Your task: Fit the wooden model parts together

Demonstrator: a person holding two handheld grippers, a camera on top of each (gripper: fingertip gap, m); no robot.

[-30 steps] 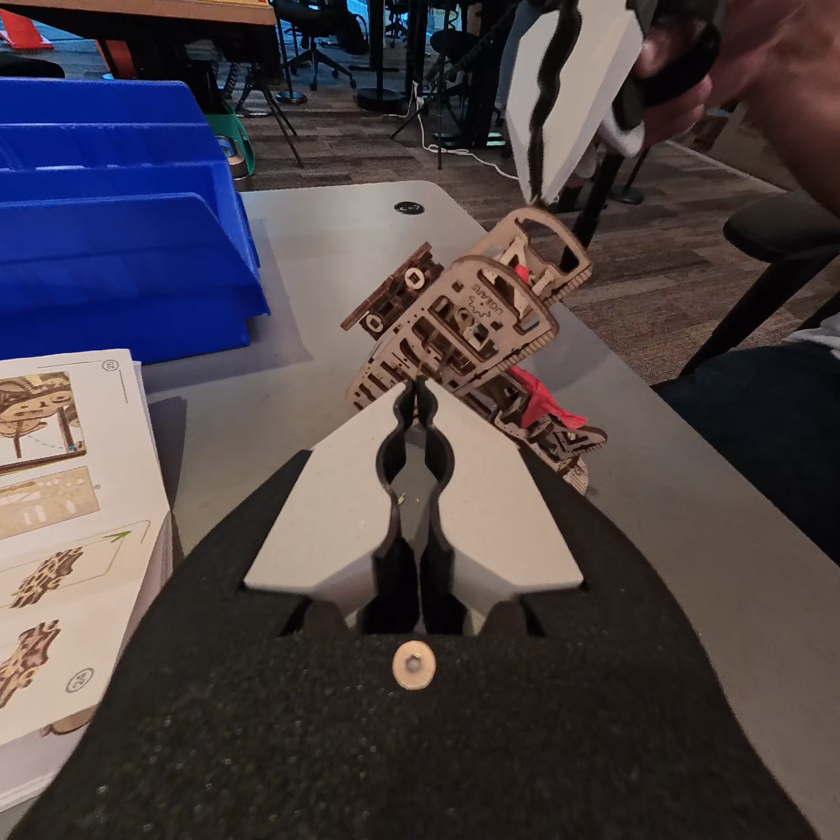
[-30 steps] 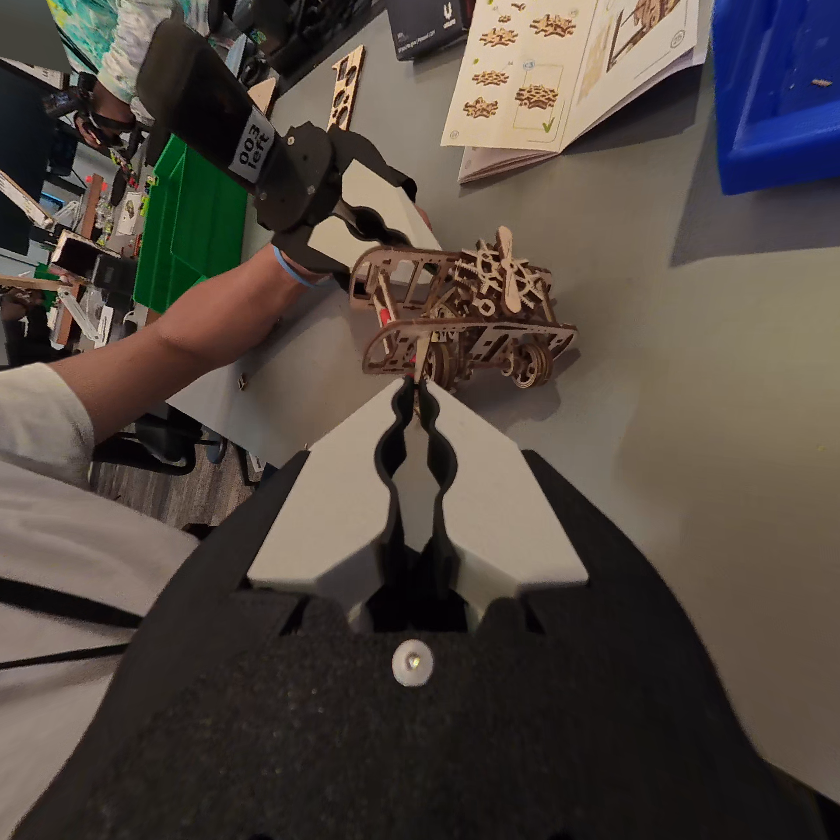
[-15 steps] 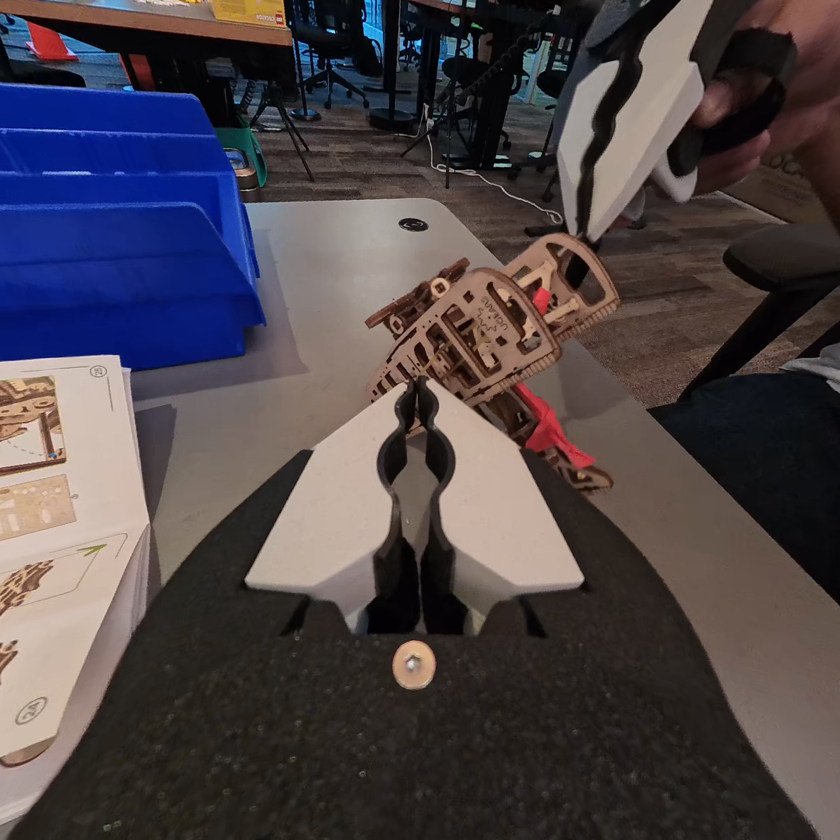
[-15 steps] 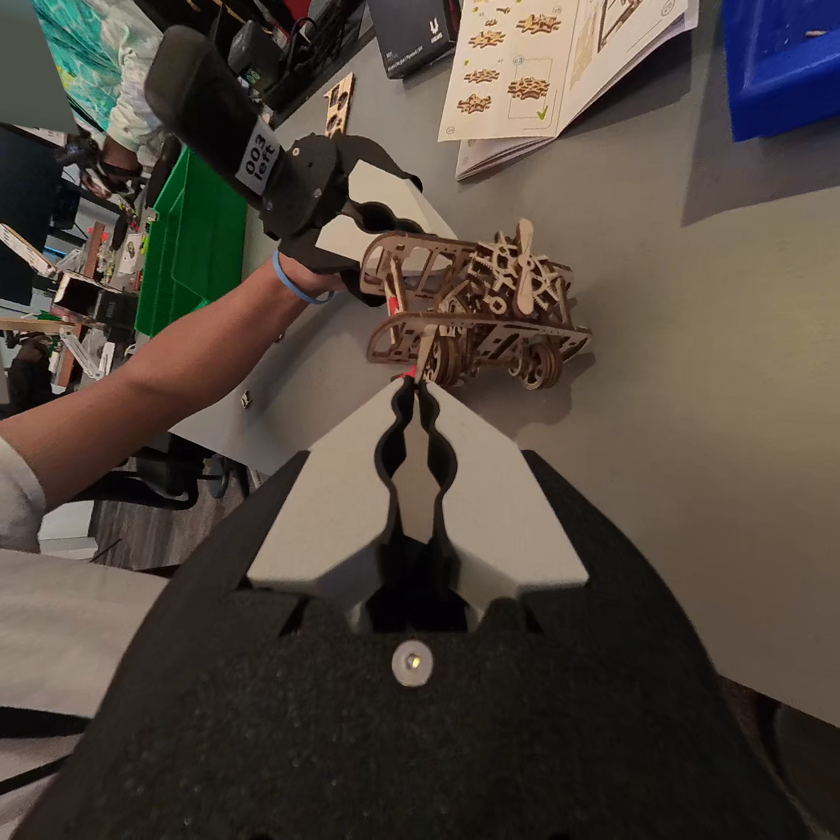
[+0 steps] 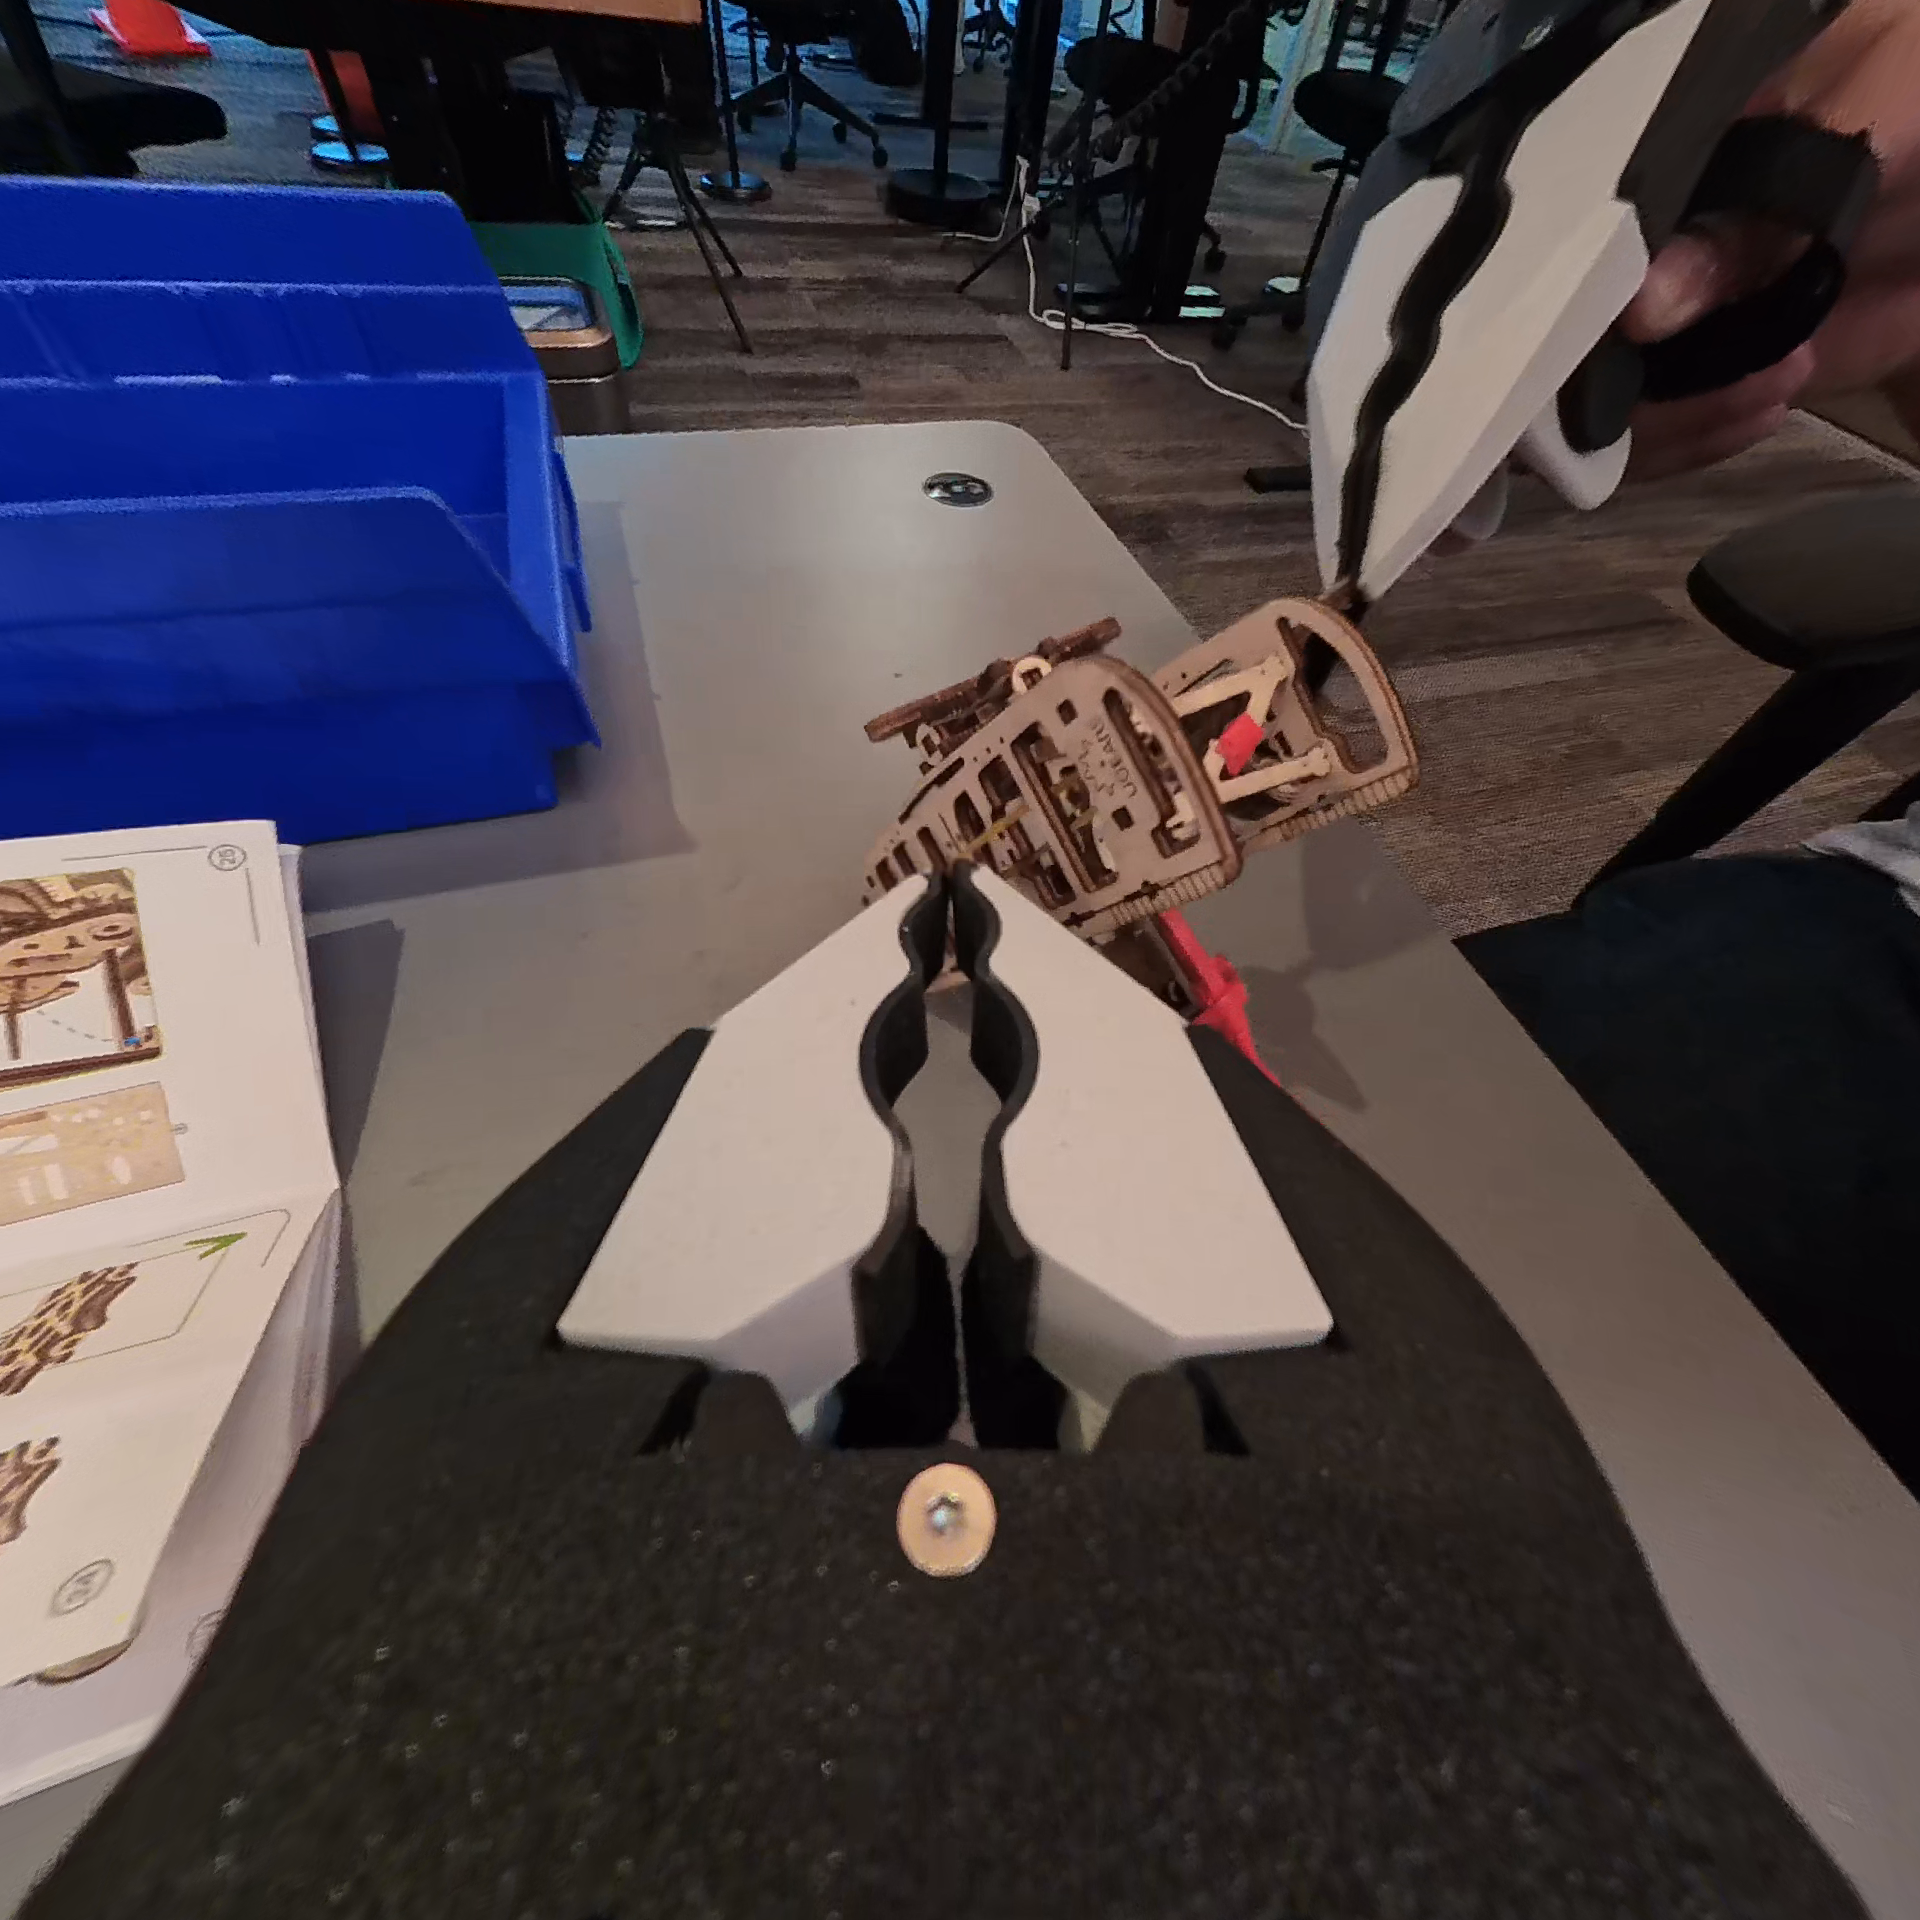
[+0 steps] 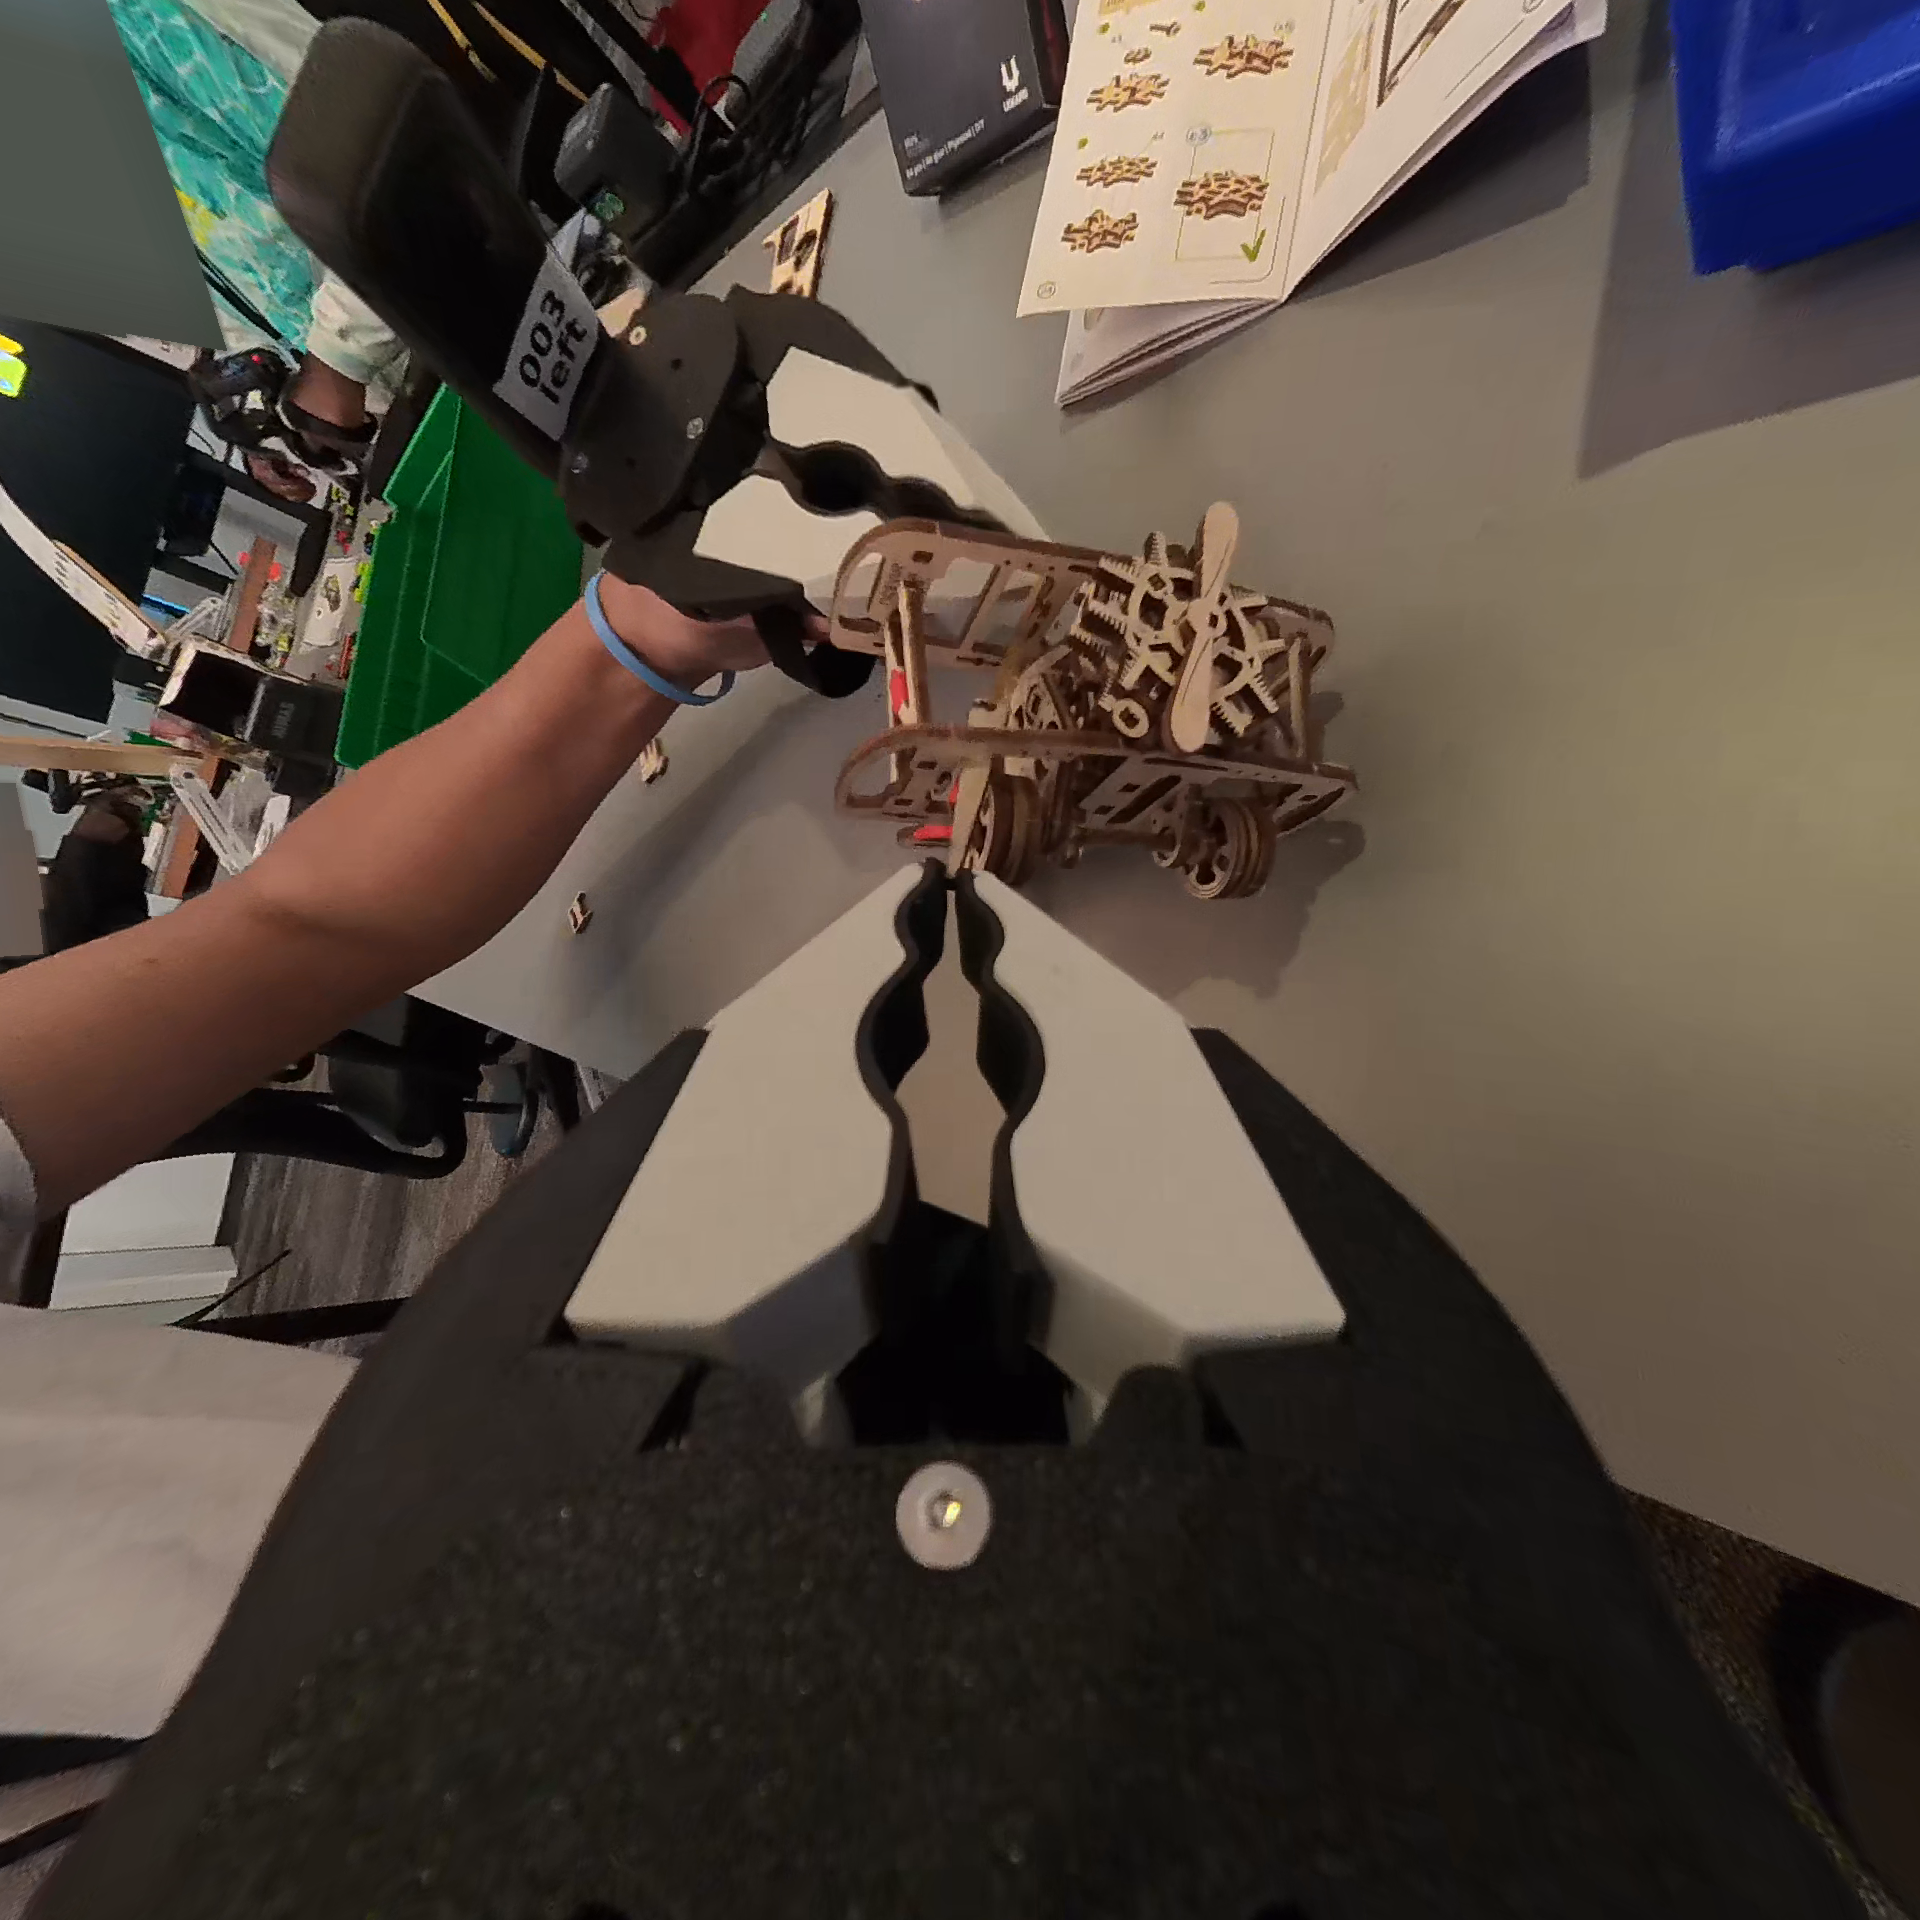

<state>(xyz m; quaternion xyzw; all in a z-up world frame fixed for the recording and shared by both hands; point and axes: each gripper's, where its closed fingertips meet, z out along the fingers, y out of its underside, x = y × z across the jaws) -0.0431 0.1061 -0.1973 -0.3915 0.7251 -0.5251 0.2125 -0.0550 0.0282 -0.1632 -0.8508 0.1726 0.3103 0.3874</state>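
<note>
A wooden biplane model [image 5: 1081, 800] with a propeller [image 6: 1200, 634], wheels and red bits stands tilted on the grey table [image 5: 790, 582]. My left gripper [image 5: 951, 883] is shut on the edge of one wing. In the right wrist view the left gripper [image 6: 987, 520] reaches the upper wing from the left. My right gripper [image 6: 943, 881] is shut on a thin wooden strut [image 6: 964, 816] that runs into the lower wing. In the left wrist view the right gripper [image 5: 1347, 594] comes down from the upper right onto the other wing.
Blue bins [image 5: 260, 540] stand at the back left. An open instruction booklet [image 5: 125, 1143] lies at the left, also in the right wrist view [image 6: 1299, 156]. A black box [image 6: 966, 83], a green bin [image 6: 457, 582] and small wooden bits [image 6: 652, 764] are near. The table edge runs close to the model. Left tips to right tips: about 9 cm.
The model has tipped lower and flatter toward the table while both grippers keep their hold. The right gripper has shifted right in the left wrist view.
</note>
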